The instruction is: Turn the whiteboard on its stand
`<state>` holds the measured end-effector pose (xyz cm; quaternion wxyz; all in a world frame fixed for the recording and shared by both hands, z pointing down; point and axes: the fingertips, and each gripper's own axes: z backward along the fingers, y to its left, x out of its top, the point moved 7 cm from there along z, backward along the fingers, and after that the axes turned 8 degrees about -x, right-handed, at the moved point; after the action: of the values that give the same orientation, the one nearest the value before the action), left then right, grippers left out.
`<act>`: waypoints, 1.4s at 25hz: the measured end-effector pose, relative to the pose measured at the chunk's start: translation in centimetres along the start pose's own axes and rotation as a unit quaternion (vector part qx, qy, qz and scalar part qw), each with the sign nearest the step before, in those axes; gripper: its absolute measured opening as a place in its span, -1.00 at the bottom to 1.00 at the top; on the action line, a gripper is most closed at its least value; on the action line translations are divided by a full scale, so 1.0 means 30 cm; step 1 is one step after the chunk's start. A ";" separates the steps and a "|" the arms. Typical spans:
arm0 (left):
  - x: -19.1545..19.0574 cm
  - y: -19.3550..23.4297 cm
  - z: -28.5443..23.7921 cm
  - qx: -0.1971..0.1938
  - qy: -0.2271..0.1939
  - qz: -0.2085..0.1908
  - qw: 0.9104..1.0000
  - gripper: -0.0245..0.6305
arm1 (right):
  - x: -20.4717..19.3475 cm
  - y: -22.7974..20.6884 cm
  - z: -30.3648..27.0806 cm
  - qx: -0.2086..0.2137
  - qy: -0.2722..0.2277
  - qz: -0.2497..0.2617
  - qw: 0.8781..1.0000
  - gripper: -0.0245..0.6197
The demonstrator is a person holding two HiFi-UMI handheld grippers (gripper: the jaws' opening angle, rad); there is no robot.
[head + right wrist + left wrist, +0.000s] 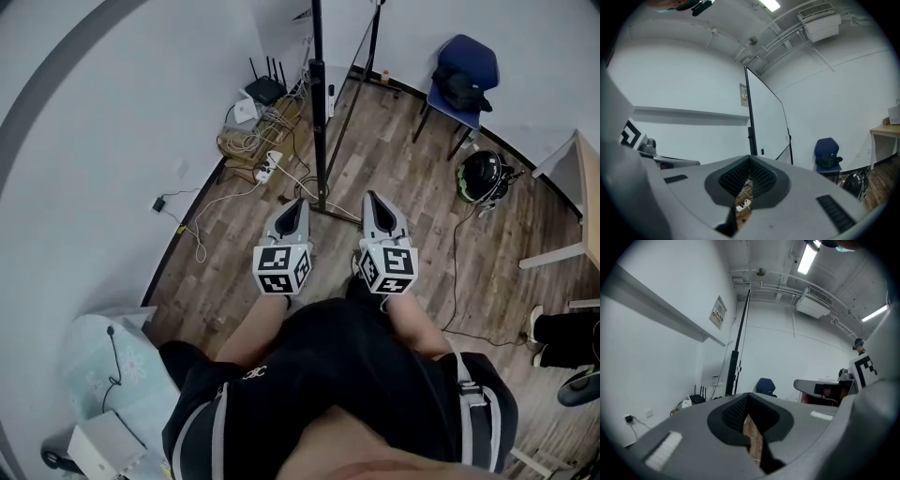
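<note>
The left gripper [302, 203] and right gripper [371, 198] are sitting shut and empty. The whiteboard [766, 117], in the middle, is looking big and stiff, so I'd grab its side edge.

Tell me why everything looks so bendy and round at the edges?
Wide-angle lenses: in the left gripper view the corners go black and the ceiling light glares; in the right gripper view the same dark ring frames the whiteboard; in the head view the wooden floor curves along the wall.
</note>
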<state>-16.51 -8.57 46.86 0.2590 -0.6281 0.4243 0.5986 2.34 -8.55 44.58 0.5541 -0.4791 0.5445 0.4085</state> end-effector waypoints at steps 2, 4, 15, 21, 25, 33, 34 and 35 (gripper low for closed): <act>0.008 0.012 -0.058 0.001 0.004 -0.004 1.000 -0.90 | -0.009 -0.029 -0.060 0.004 0.003 -0.005 1.000 -0.90; 0.020 0.025 -0.120 0.004 0.008 -0.006 1.000 -0.90 | -0.007 -0.066 -0.126 0.007 0.006 -0.007 1.000 -0.91; 0.101 0.112 -0.430 0.049 0.014 -0.004 0.999 -0.90 | 0.051 -0.203 -0.473 0.065 0.013 -0.008 0.998 -0.91; 0.151 0.160 -0.601 0.080 0.020 -0.007 0.997 -0.90 | 0.084 -0.286 -0.636 0.096 0.024 -0.015 0.995 -0.90; 0.177 0.200 -0.664 0.101 0.020 -0.006 0.995 -0.90 | 0.092 -0.315 -0.719 0.113 0.030 -0.016 0.993 -0.90; 0.213 0.287 -0.742 0.069 0.022 -0.026 0.997 -0.91 | 0.096 -0.297 -0.839 0.106 0.030 -0.023 0.994 -0.90; 0.214 0.289 -0.760 0.059 0.023 -0.032 0.997 -0.87 | 0.092 -0.296 -0.849 0.107 0.031 -0.019 0.994 -0.90; 0.213 0.294 -0.778 0.050 0.028 -0.038 0.998 -0.59 | 0.089 -0.294 -0.859 0.105 0.033 -0.018 0.994 -0.90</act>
<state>-12.00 -33.91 45.73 0.3009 -0.6464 0.4367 0.5486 5.65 -35.71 44.00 0.5903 -0.4414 0.5936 0.3230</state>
